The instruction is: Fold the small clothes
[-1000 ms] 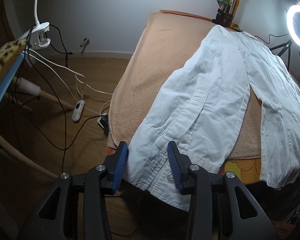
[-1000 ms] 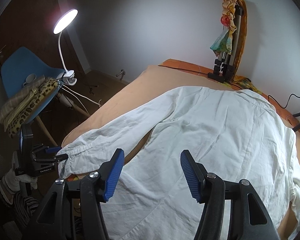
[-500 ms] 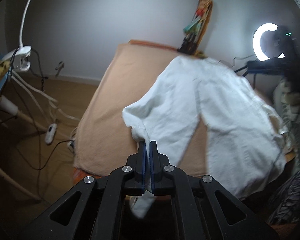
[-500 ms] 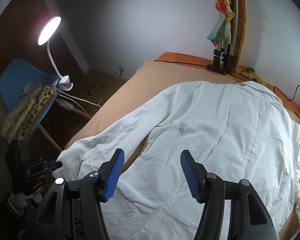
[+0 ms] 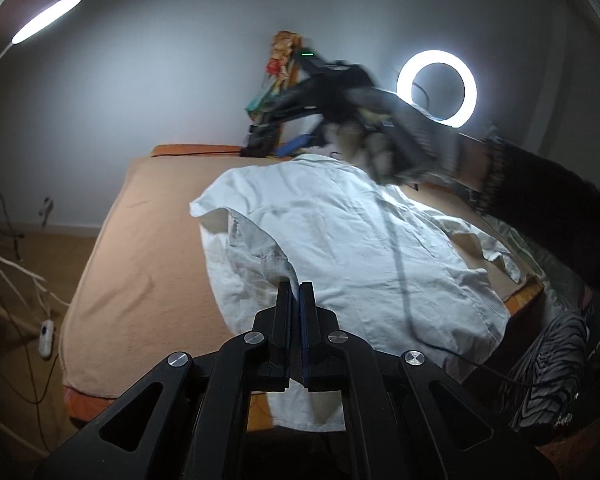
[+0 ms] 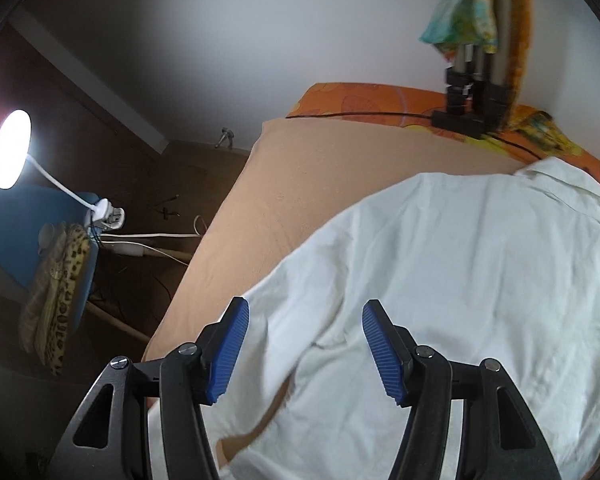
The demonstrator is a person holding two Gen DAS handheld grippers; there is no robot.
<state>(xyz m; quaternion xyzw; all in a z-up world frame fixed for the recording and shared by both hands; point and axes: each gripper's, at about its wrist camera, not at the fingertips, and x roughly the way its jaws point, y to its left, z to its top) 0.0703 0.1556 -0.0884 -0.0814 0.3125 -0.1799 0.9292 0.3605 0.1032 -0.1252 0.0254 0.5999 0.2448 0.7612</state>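
Observation:
A white shirt [image 5: 340, 240] lies spread on a peach towel [image 5: 140, 260] over the bed. My left gripper [image 5: 295, 286] is shut on the shirt's sleeve cuff, which is lifted and pulled across over the shirt body; the cuff end hangs below the jaws. In the right wrist view the shirt [image 6: 460, 272] fills the lower right, collar at the far end. My right gripper [image 6: 304, 316] hovers open above the shoulder area, nothing between its blue pads. That gripper also shows blurred in the left wrist view, right gripper [image 5: 300, 142], held by a hand with a dark sleeve.
A ring light [image 5: 436, 88] glows at the back right. A stand draped with colourful cloth [image 6: 472, 60] sits at the bed's far end. A lamp [image 6: 10, 148], blue chair [image 6: 24, 232] with leopard fabric, and cables on the floor lie left of the bed.
My left gripper shut on the sleeve cuff and lifted it up and over the shirt. My right gripper swept toward the shirt's collar end, still open.

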